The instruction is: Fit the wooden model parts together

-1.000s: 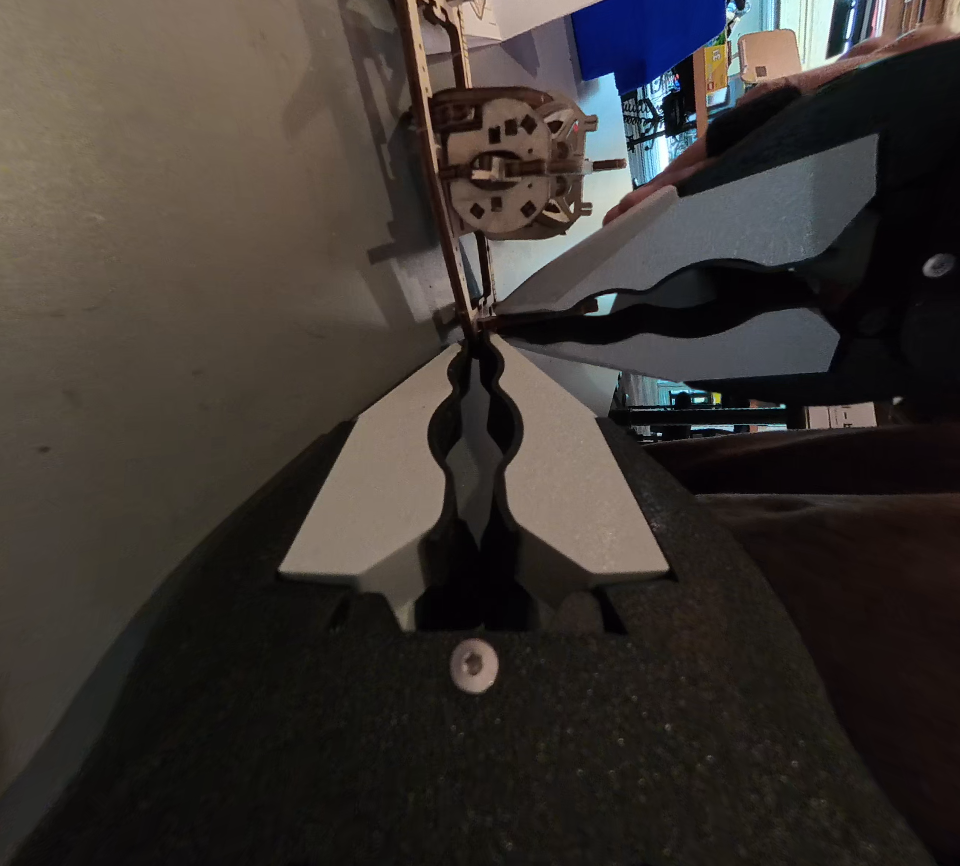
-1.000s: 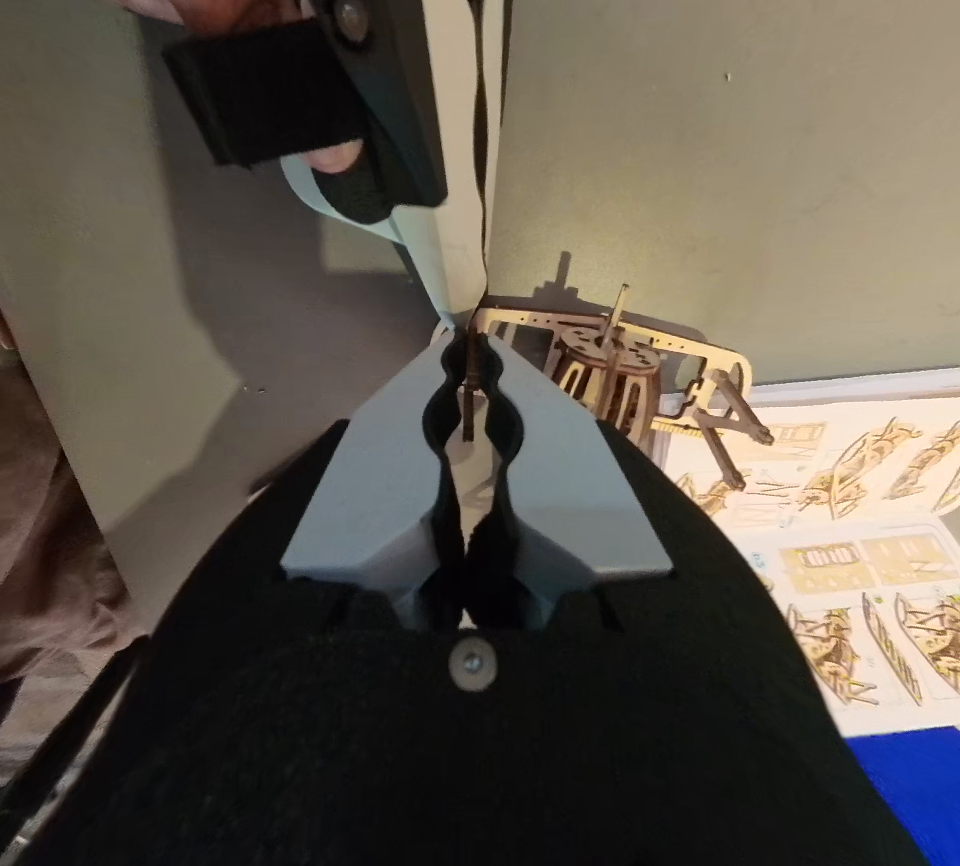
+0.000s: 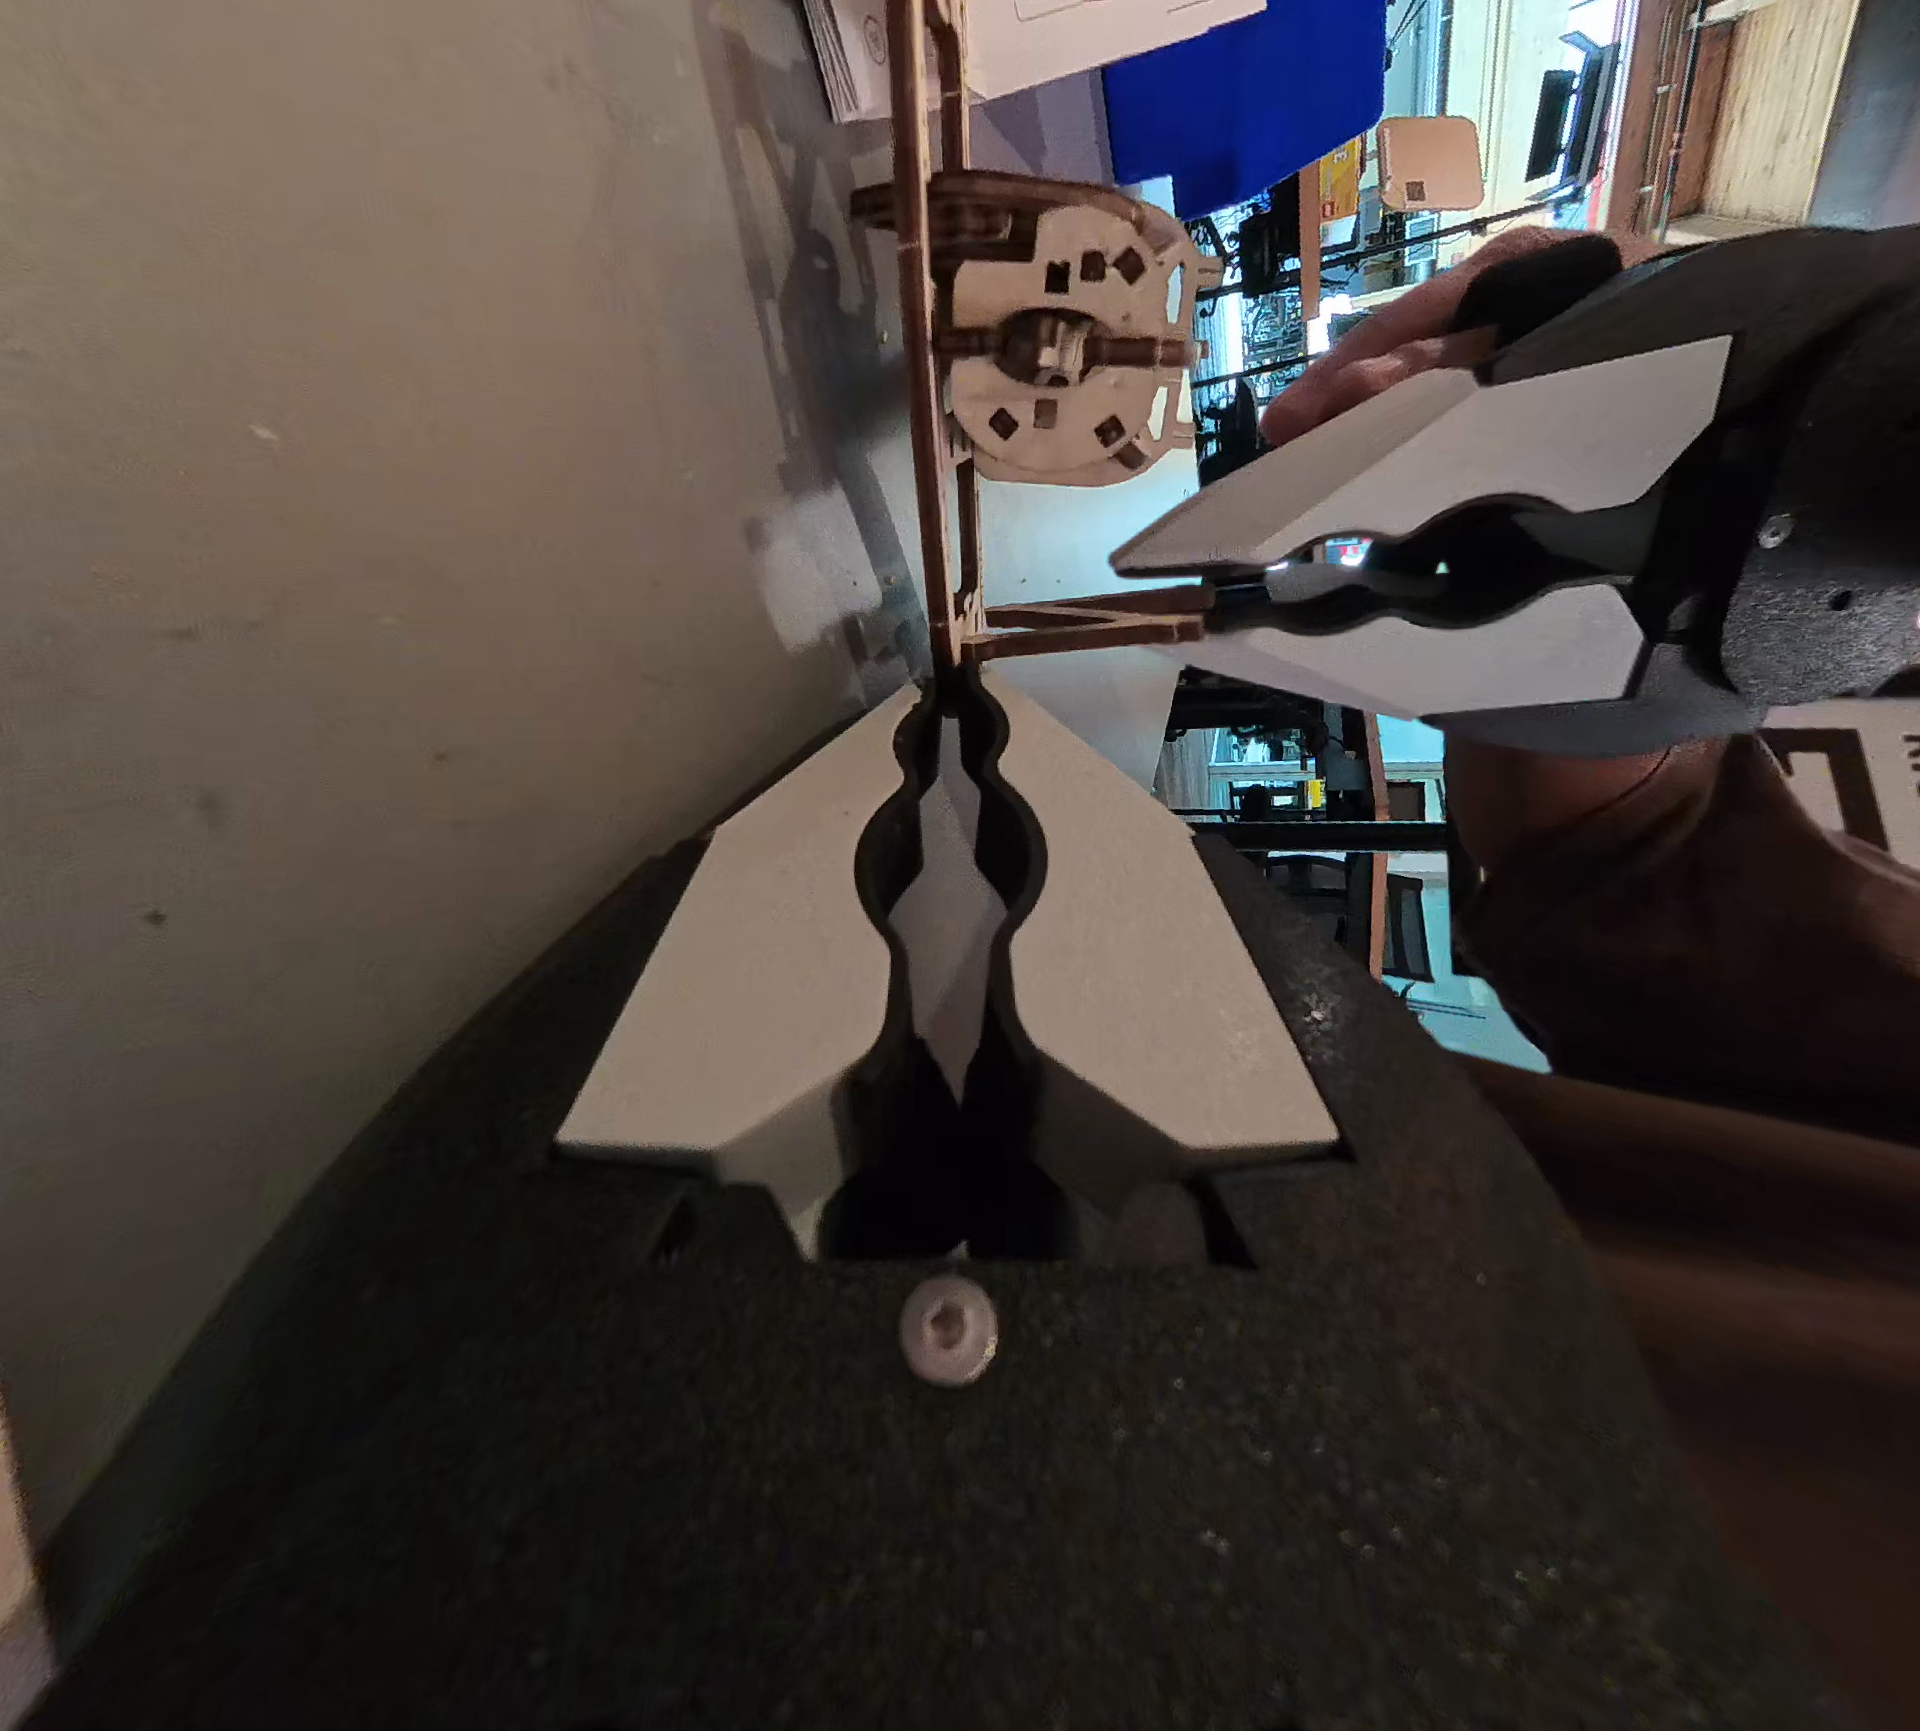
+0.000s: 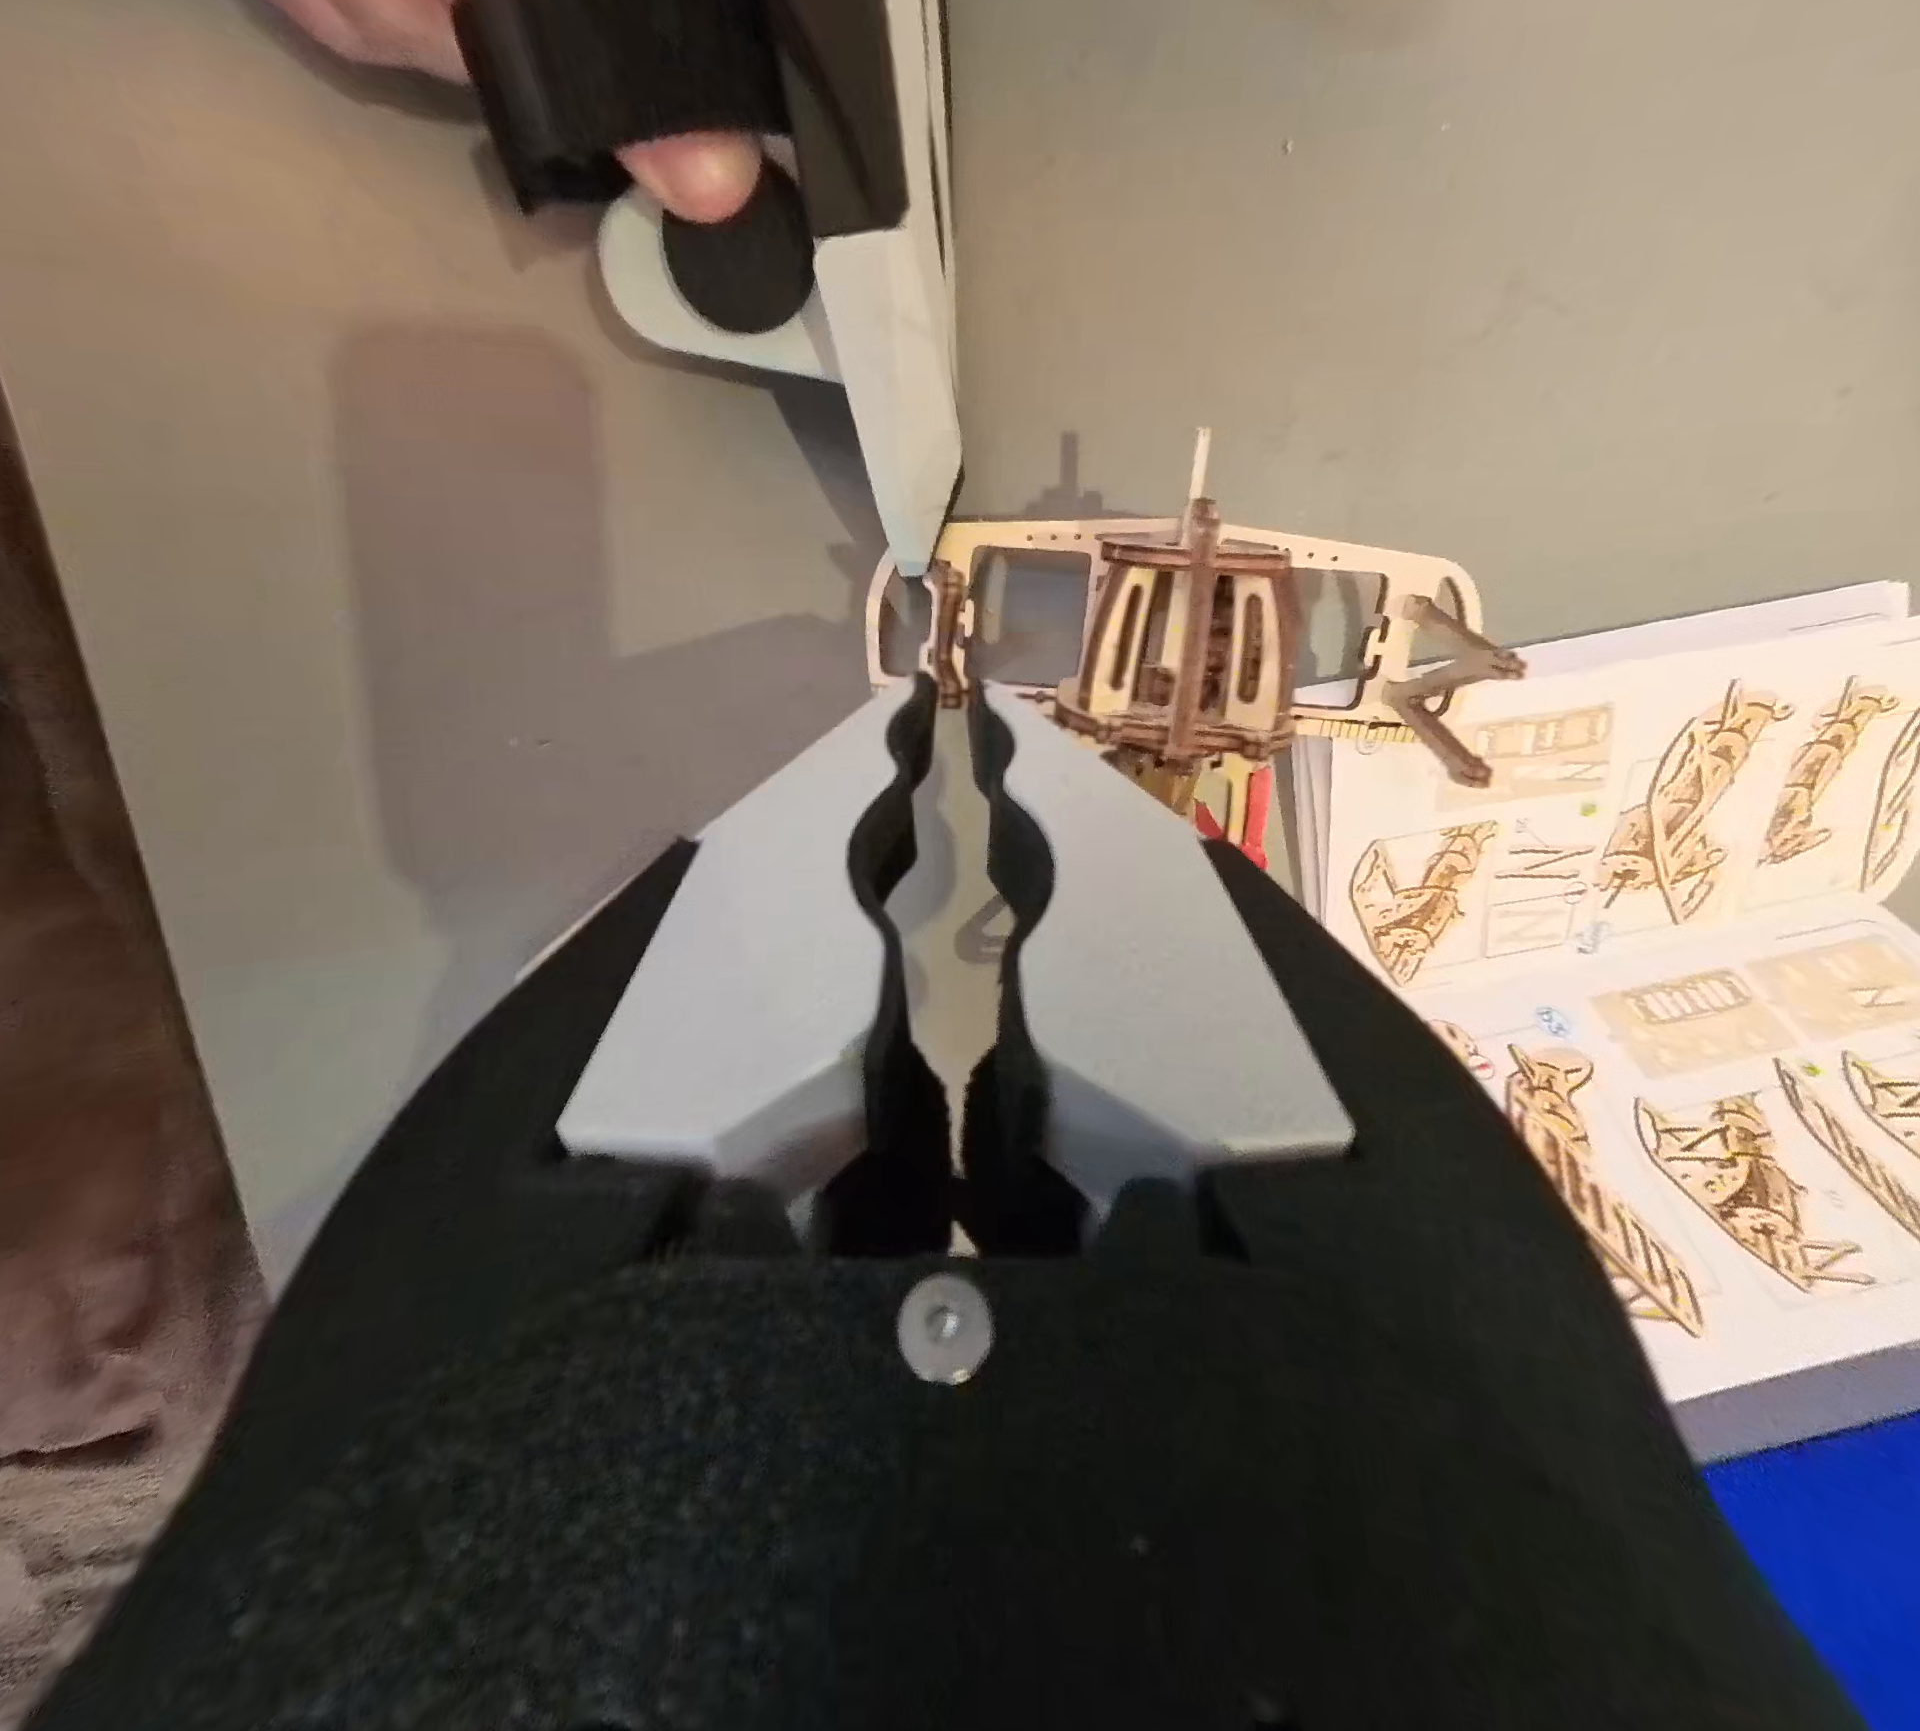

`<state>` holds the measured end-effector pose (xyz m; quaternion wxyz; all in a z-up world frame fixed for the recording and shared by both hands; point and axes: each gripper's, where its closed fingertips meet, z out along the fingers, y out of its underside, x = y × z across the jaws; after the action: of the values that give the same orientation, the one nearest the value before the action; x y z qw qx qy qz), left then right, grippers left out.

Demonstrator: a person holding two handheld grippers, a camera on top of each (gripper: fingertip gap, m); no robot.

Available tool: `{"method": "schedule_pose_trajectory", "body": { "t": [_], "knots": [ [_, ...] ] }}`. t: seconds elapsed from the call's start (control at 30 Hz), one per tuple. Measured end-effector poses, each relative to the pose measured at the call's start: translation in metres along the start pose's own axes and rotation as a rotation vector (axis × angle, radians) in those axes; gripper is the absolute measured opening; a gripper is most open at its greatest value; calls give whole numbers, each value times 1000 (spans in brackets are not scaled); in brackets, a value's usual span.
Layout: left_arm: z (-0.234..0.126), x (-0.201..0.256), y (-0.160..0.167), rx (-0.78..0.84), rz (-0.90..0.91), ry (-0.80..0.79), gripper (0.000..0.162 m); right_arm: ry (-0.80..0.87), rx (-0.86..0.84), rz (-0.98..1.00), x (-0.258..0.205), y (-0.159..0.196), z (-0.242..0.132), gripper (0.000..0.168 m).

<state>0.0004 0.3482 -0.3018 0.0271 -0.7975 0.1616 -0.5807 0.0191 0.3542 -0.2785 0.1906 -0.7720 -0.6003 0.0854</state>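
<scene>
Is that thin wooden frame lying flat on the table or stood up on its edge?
Stood on edge. The wooden frame rises straight from the left tool, which pinches its end, and the round drum sticks out sideways from it.

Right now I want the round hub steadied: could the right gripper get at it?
Probably not as things stand. The right gripper is shut on the strut at the frame's near end; the hub sits open beside it, so it would have to let go first.

Pale laser-cut wood model [image 4: 1174,642], charred brown edges; matt grey plastic fingers [image 3: 769,954]; printed paper sheet [image 4: 1621,933].
</scene>
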Motion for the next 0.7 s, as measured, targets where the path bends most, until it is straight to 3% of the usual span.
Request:
{"method": "schedule_pose_trajectory", "body": {
  "t": [0.47, 0.7],
  "knots": [
    [1, -1, 0, 7, 10, -22, 0, 64, -22, -62, -4, 2, 8, 3],
    [1, -3, 1, 2, 14, -38, 0, 34, -16, 3, -4, 6, 11, 2]
  ]
}}
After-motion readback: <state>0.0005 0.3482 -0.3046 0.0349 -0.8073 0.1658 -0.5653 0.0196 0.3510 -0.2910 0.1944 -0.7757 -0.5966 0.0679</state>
